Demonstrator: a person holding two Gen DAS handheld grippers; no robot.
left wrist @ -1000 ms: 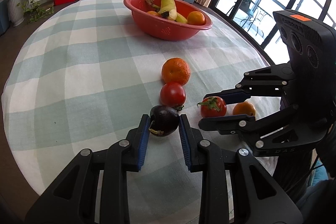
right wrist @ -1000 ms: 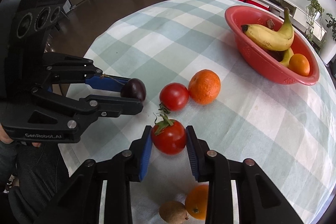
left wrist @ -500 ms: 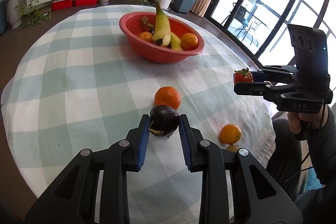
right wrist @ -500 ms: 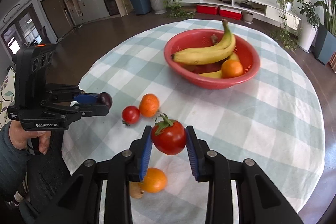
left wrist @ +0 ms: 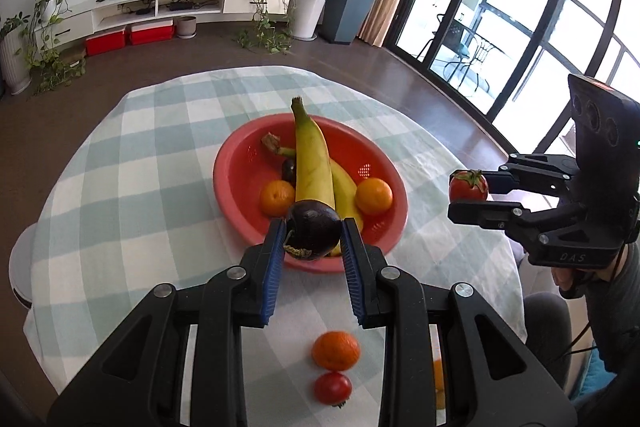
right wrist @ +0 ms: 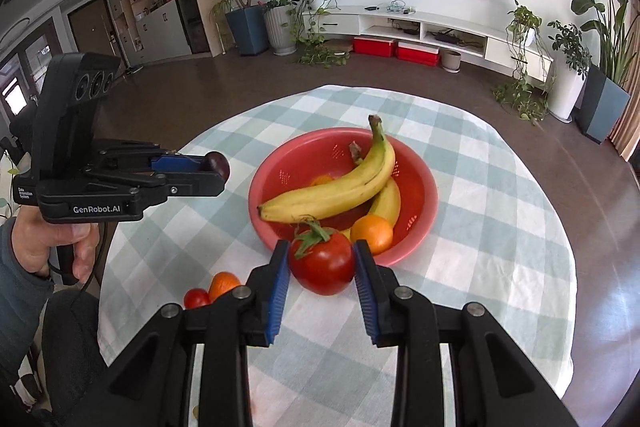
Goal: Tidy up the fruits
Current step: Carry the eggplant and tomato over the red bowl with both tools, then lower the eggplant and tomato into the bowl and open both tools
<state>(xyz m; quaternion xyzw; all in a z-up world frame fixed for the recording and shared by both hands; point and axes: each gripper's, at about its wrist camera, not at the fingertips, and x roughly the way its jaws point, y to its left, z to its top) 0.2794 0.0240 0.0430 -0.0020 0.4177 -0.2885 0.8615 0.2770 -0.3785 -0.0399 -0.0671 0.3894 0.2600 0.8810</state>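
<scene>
Left wrist view: the left gripper [left wrist: 313,231] pinches a dark fruit [left wrist: 313,229] and the right gripper [right wrist: 322,259] pinches a tomato [right wrist: 322,263], both held above the table near the bowl [left wrist: 240,171]. Already in the bowl: two bananas [left wrist: 312,163], two oranges [left wrist: 374,195]. Left on the cloth: one orange [left wrist: 336,350], one tomato [left wrist: 333,388], perhaps more.
</scene>
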